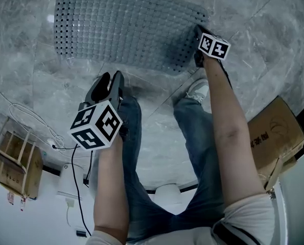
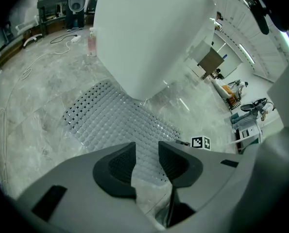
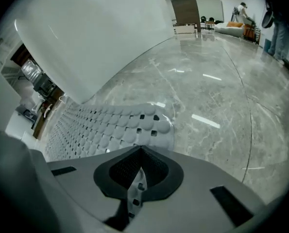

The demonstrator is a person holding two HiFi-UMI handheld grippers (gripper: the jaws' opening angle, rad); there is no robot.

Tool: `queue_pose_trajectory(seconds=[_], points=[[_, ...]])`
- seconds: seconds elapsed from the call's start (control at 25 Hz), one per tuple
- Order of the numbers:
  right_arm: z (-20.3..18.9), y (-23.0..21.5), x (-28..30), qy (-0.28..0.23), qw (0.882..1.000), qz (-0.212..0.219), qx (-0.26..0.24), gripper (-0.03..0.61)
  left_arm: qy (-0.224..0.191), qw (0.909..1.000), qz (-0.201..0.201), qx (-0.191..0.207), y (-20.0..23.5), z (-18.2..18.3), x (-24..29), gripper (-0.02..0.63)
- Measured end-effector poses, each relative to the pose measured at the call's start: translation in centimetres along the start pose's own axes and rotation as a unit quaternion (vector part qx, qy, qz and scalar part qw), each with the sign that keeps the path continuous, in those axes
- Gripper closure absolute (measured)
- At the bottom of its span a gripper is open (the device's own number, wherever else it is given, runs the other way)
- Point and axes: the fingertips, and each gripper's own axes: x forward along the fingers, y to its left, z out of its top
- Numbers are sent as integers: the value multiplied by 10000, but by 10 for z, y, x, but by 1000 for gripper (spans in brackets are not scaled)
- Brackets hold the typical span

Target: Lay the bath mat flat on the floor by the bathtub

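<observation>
On mat [image 1: 126,27], right tongs [image 3: 137,173] clamped; left tongs [image 2: 146,160] apart.

We see the gripper [image 3: 140,153] with its jaws closed together on the near edge of the mat [image 3: 110,125], a thin strip of it pinched between the pads. The mat, bumpy and dotted with holes, runs ahead and to the left over the grey marble floor [image 3: 217,96]. A white bathtub [image 3: 95,38] looms above it, ahead-left, and the floor stretches away ahead-right.
</observation>
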Motion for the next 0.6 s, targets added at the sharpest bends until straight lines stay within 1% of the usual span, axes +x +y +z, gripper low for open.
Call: queue_pose_trajectory(seconds=[0.08,0.2,0.28,0.36,0.44,0.52,0.6], points=[[-3,-1,6,111,9997,-222,-2,552,-38,9999,-40,-126,4,7,-1,454],[-3,-2,7,161,9982,-565,-147,552,-131,9997,-80,-167,7,19,-3,456],[-1,-2,6,183,9975,-674,-72,556,-164,9993,-123,-304,10,22,-5,456],[0,3,2,168,9978,-632,147,557,-209,9985,-174,-474,12,23,-10,456],[-1,16,-3,144,9985,-483,211,557,-264,9977,-199,-584,17,21,-17,456],[-4,37,-8,153,9993,-338,44,557,-342,9969,-140,-692,28,16,-26,456],[-4,65,-11,160,9996,-106,-214,557,-448,9951,-43,-875,42,9,-36,459]])
